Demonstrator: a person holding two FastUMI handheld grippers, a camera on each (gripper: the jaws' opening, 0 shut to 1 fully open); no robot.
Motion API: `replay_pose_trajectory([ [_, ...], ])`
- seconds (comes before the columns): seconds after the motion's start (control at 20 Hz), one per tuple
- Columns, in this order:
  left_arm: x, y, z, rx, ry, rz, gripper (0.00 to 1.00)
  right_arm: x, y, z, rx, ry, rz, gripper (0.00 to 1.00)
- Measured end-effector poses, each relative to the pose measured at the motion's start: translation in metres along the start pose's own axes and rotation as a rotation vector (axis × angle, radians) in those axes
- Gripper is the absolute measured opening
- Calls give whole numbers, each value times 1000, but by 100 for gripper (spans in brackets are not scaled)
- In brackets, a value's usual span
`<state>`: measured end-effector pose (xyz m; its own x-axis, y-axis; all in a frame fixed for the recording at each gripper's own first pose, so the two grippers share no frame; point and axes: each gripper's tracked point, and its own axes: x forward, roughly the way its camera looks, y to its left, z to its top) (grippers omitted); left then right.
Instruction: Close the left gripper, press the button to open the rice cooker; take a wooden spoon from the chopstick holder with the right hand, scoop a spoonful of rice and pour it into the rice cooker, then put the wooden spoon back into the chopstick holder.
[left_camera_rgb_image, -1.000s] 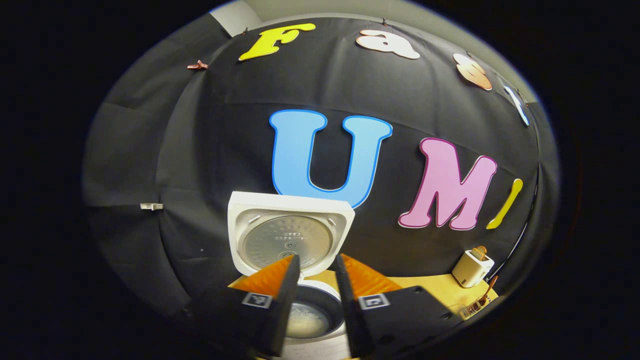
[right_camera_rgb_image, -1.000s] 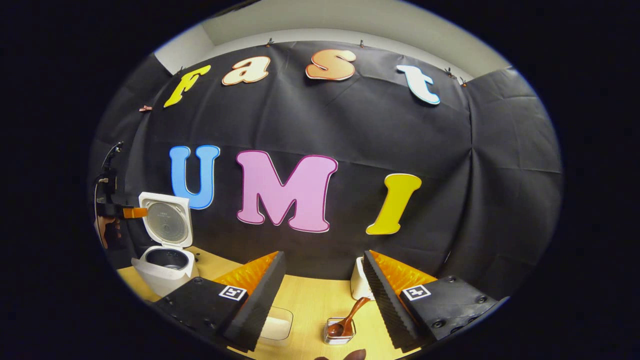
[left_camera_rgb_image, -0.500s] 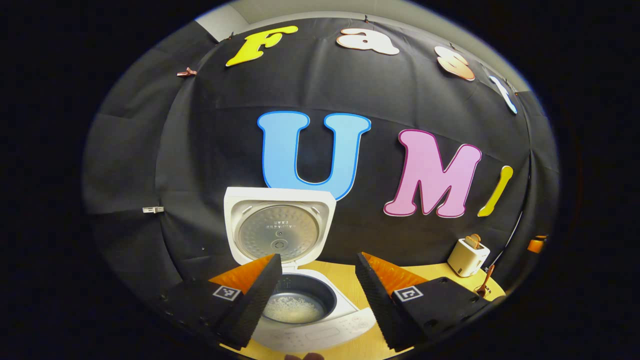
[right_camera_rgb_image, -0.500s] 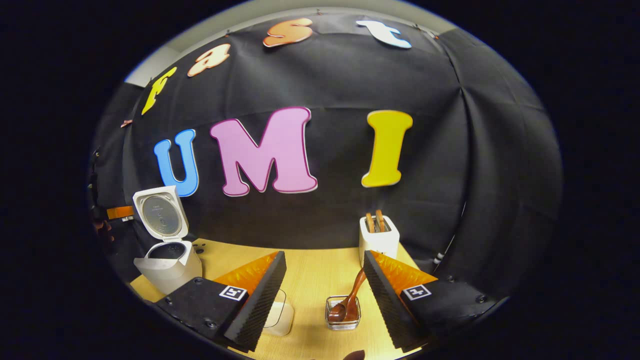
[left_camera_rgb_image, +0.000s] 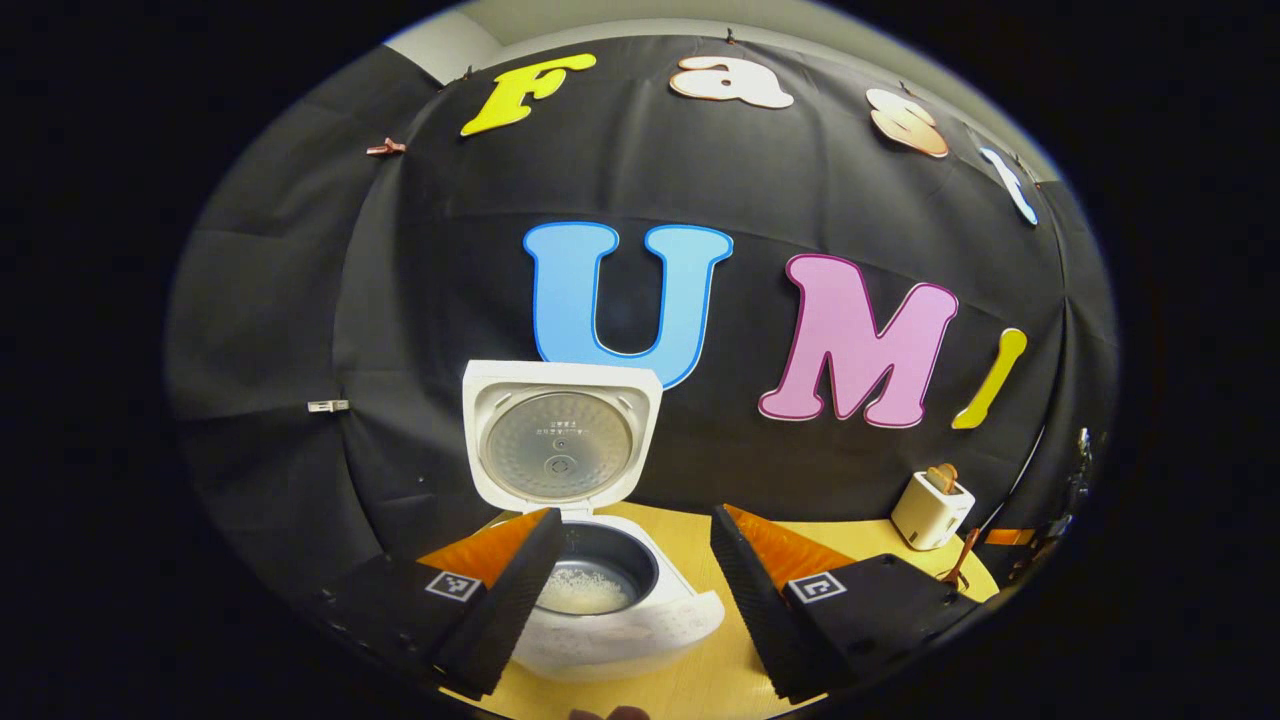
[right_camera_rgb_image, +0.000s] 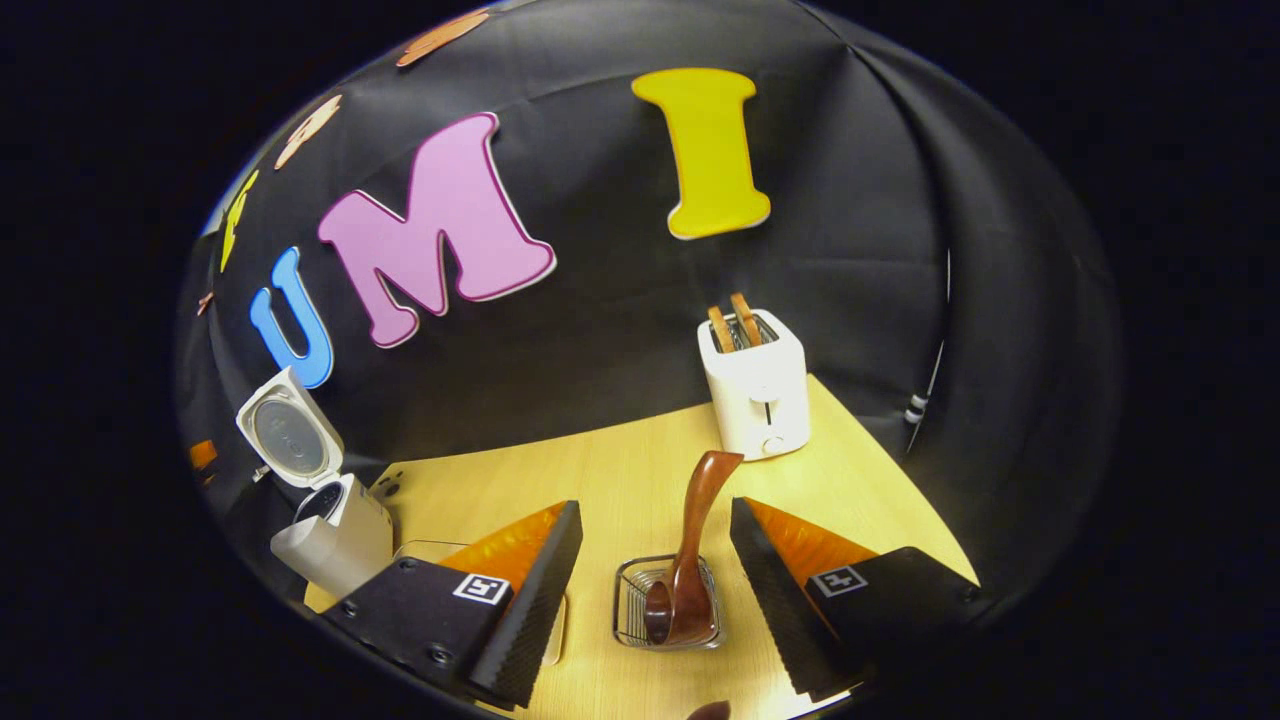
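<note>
Right gripper view: the wooden spoon (right_camera_rgb_image: 690, 560) is seen standing in the chopstick holder (right_camera_rgb_image: 632, 610) between the right gripper's (right_camera_rgb_image: 655, 595) released jaws. The left gripper's (left_camera_rgb_image: 630, 590) jaws are held apart before the opened rice cooker (left_camera_rgb_image: 600, 600).

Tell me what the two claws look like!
Each claw, the left claw and the right claw, has two wedge-shaped fingers with ridged, bumpy inner pads. Behind them sit chunky black blocks with little screws, and each block wears a small square black-and-white marker sticker.
</note>
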<state>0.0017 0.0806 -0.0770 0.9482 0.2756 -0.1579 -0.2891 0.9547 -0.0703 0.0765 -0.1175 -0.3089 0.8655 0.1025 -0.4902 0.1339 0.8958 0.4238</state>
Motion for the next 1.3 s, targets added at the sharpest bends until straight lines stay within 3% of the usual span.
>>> replay_pose_trajectory([
  [0.45, -46, -5, -18, 49, 66, 104, 95, 85, -5, -63, 43, 182, 59, 86],
  [0.55, -54, -1, -21, 49, 71, 115, 95, 93, -3, -70, 50, 203, 64, 74],
  [0.6, -60, 1, -22, 44, 75, 124, 95, 98, -4, -73, 54, 213, 54, 74],
  [0.75, -69, 12, -25, 34, 80, 150, 95, 105, -15, -74, 73, 215, 15, 54],
  [0.8, -70, 14, -24, 28, 77, 151, 95, 106, -20, -72, 111, 218, 5, 24],
  [0.9, -72, 18, -24, 12, 73, 152, 96, 104, -20, -69, 169, 229, 15, 23],
  [1.3, -64, 26, -24, -14, 69, 124, 95, 79, -11, -27, 156, 137, 28, 20],
])
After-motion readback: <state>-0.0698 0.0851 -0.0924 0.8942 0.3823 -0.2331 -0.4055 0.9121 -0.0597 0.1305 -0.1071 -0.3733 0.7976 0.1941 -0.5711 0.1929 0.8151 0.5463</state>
